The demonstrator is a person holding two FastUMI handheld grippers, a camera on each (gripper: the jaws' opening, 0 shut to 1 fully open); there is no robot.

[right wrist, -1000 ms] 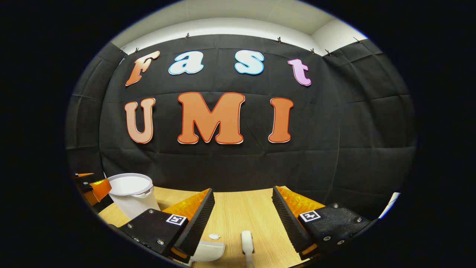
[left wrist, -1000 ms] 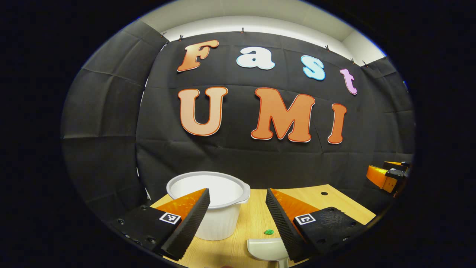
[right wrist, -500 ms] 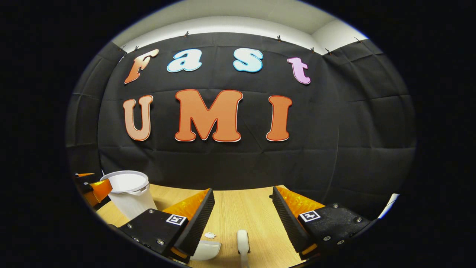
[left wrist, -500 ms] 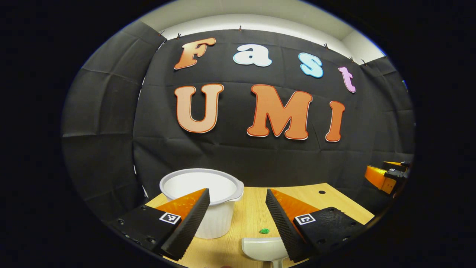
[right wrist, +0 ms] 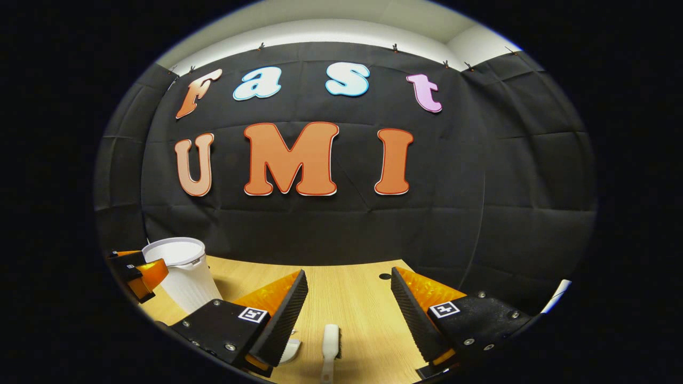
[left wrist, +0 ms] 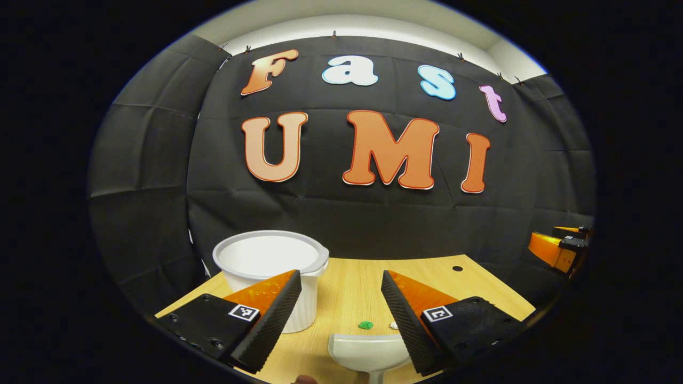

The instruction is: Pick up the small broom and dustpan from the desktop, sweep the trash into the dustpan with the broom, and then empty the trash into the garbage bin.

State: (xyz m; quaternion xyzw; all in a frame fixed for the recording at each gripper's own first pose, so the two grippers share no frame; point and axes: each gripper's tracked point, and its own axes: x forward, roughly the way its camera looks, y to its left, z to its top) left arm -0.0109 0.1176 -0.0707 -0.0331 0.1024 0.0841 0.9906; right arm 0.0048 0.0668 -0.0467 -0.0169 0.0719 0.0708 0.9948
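In the left gripper view, the left gripper [left wrist: 341, 298] hovers level above the wooden desk [left wrist: 347, 288], fingers spread wide and holding nothing. The white dustpan [left wrist: 368, 352] lies at bottom centre between them, with a green scrap [left wrist: 365, 324] just beyond it and the white bin [left wrist: 269, 272] at lower left. In the right gripper view, the right gripper [right wrist: 349, 298] is likewise wide open and empty above the desk, the small broom [right wrist: 331, 344] lying at bottom centre between its fingers.
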